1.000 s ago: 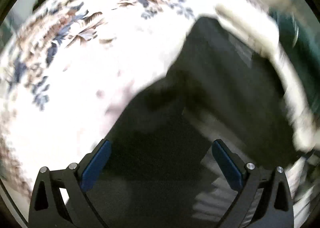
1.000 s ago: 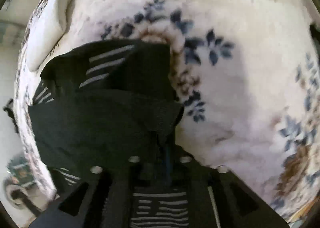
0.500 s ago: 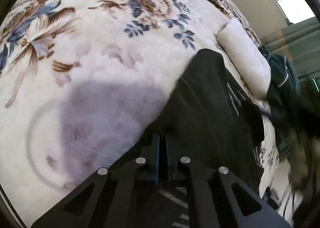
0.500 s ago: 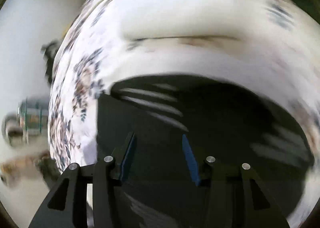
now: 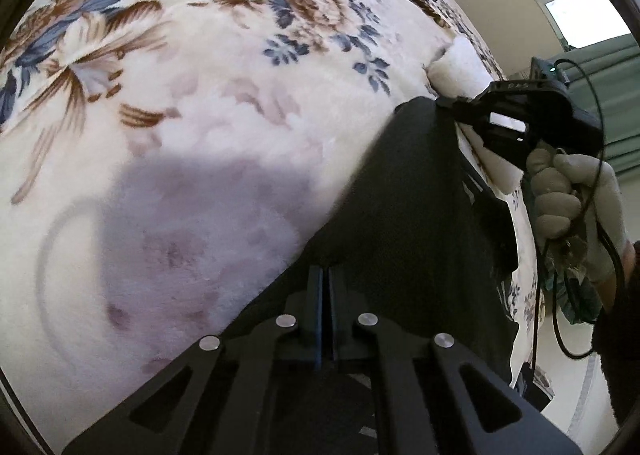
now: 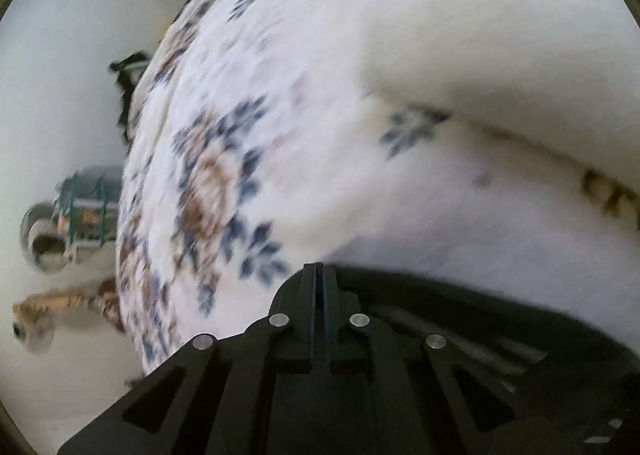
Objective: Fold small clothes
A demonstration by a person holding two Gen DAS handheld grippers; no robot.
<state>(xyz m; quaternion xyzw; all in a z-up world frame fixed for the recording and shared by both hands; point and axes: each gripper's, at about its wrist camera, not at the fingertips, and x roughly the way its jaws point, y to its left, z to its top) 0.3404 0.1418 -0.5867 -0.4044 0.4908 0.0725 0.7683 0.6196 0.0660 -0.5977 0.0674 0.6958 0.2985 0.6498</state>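
Both tongs are pressed together on one dark garment, each at its own corner, and the coming move depends on the line between those two corners.

From the left wrist camera, the left gripper [image 5: 325,275] has its jaws closed with no gap showing, and the near edge of the black garment [image 5: 416,215] is pinched between them. The cloth runs away from these tongs toward the far right, its long axis slanting up to a far corner beside a white pillow [image 5: 460,67]. At that far corner the right gripper [image 5: 448,105] meets the cloth, held by a gloved hand [image 5: 568,195]; its tips look closed on the fabric, though they are small here. The floral blanket [image 5: 200,95] lies bare to the left of the garment, with the tongs' shadow on it.

From the right wrist camera, which is blurred, the right gripper [image 6: 319,275] also shows its jaws together. The garment [image 6: 460,315], dark with pale stripes, lies near and to the right, under the tongs, and seems clamped at its edge. Ahead is only blanket [image 6: 320,115] and the pillow's underside [image 6: 500,35].

By my judgement the garment hangs stretched between the two grips, so a fold would carry one held edge along that long axis toward the other.
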